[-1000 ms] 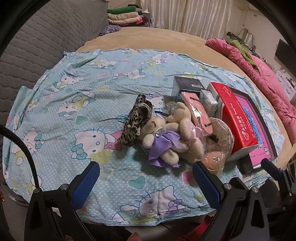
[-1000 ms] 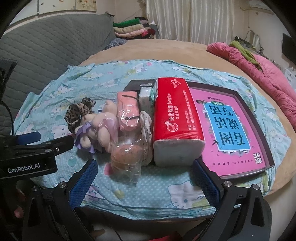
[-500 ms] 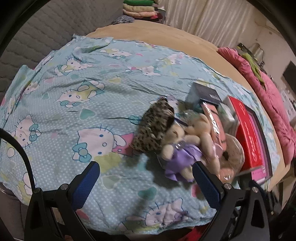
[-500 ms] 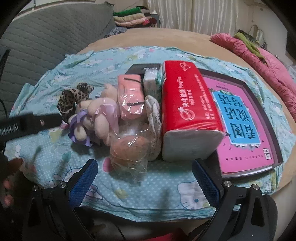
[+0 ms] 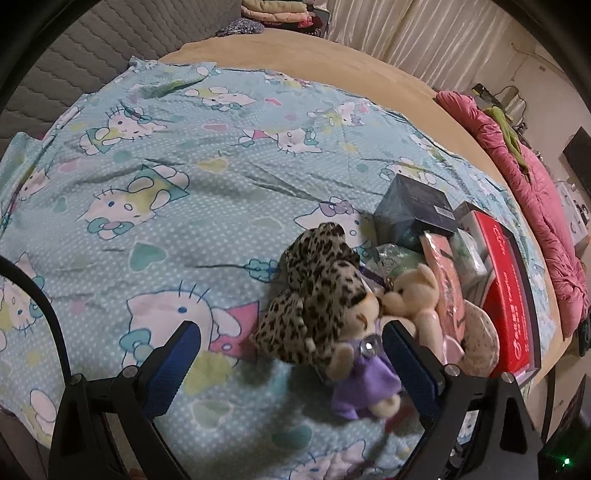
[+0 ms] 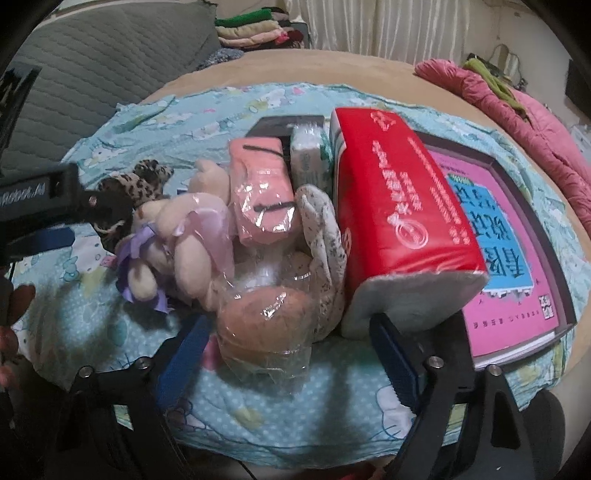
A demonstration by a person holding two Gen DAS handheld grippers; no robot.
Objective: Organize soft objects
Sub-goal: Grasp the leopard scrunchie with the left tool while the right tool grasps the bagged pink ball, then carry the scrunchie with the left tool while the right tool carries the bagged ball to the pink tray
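In the left wrist view my left gripper (image 5: 291, 365) is open, its blue pads either side of a leopard-print plush (image 5: 321, 295) and a small bear in a purple dress (image 5: 362, 365); neither pad presses on them. A second bear in pink (image 6: 195, 236) leans against the first. In the right wrist view my right gripper (image 6: 290, 354) hangs low over a peach round cushion in clear wrap (image 6: 258, 321). Its jaws are closing with the wrap between them, and the pads do not press on it. Behind the cushion lie a spotted white fabric piece (image 6: 325, 251) and a pink wrapped pack (image 6: 262, 192).
A red tissue pack (image 6: 391, 206) lies on a pink-covered boxed book (image 6: 506, 236) to the right, with a dark box (image 5: 413, 210) and a small tissue packet (image 6: 310, 162) behind. All rest on a blue cartoon-cat sheet (image 5: 166, 184). A pink quilt (image 5: 546, 206) lies far right, and folded clothes (image 6: 251, 29) are stacked at the back.
My left gripper has moved right and down until the leopard plush and purple bear sit between its fingers. My right gripper has sunk towards the wrapped cushion and its jaws have narrowed.
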